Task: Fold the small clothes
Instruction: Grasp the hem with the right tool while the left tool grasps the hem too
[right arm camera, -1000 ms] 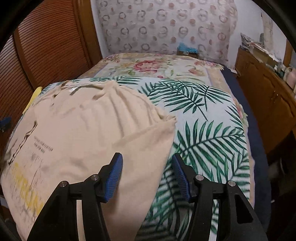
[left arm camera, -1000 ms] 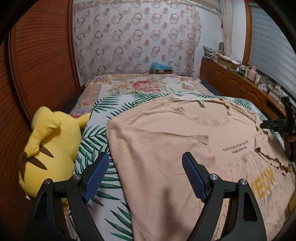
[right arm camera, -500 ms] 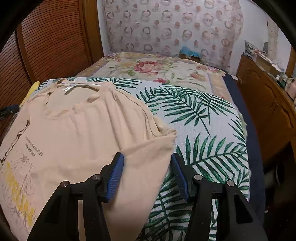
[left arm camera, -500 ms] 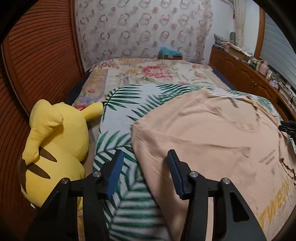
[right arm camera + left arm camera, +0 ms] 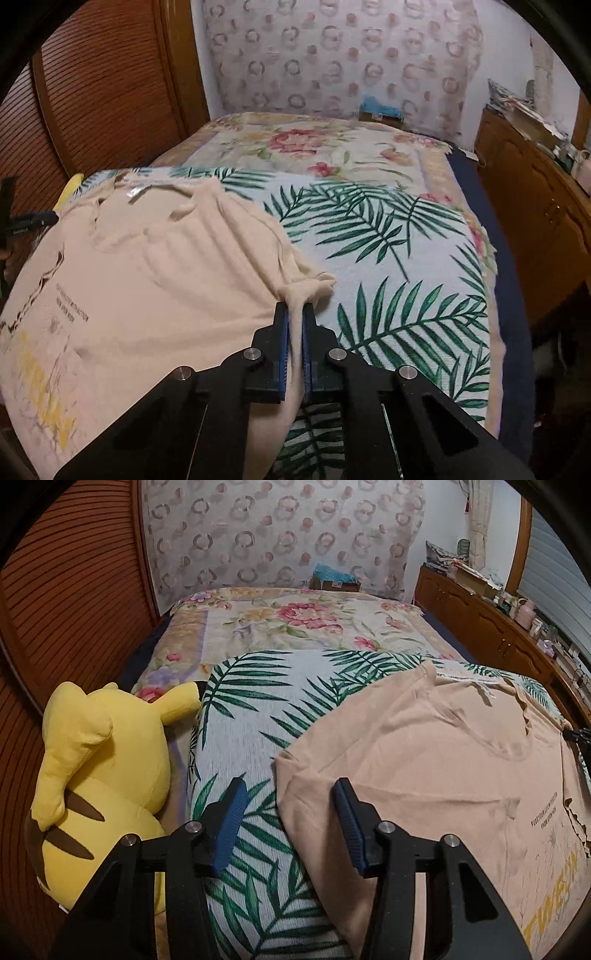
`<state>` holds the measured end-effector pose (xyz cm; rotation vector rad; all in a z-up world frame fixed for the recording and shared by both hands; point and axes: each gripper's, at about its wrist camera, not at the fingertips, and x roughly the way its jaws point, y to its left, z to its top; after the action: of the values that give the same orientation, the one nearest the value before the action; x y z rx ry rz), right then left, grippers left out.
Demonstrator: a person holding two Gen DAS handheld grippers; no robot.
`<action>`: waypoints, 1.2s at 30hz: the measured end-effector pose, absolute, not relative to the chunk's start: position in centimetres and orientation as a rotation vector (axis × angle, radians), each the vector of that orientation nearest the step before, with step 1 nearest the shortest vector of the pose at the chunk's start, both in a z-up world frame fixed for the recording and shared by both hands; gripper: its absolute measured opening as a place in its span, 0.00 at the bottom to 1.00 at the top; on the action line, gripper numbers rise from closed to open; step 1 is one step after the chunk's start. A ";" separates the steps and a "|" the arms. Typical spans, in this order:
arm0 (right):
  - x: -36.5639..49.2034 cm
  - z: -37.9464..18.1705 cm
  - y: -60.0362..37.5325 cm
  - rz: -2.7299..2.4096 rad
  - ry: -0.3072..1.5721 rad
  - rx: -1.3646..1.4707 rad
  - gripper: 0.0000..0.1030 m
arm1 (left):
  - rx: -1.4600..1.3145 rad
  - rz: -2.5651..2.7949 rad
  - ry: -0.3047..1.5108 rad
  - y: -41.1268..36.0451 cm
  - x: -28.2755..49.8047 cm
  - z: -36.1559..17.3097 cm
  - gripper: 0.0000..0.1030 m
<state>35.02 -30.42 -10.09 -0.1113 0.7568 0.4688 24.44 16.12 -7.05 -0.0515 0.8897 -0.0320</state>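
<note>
Right claw (image 5: 294, 314) now clamped on t-shirt (image 5: 155, 280) sleeve; left claw (image 5: 288, 794) narrowed, apart, straddling sleeve edge.

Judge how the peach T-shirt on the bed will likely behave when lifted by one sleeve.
Probably floppy: the peach T-shirt already bunches where the right tool pinches its sleeve. Likely light, being thin and wrinkled. It may drag across the palm-leaf blanket.

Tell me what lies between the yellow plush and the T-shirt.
Only bare palm-leaf blanket lies between the plush and the T-shirt; the left wrist view shows it, with the left gripper over that edge.
</note>
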 end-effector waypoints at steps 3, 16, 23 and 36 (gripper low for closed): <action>35.4 -10.7 -30.6 0.487 0.769 -0.098 0.06 | -0.042 -0.040 0.892 16.2 24.9 -7.1 0.49; 36.2 -10.7 -29.7 0.494 0.778 -0.119 0.23 | -0.031 -0.028 0.880 15.4 25.3 -7.0 0.45; 35.7 -10.6 -28.6 0.501 0.774 -0.167 0.08 | -0.028 -0.050 0.892 14.4 25.1 -6.7 0.07; 24.6 -3.6 -30.2 0.575 0.530 -0.150 0.06 | -0.027 -0.133 0.668 9.8 12.7 0.8 0.06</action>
<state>24.57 -30.21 -3.58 -0.1505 0.5304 0.5749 12.73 9.78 0.83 -0.0271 0.6676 -0.1331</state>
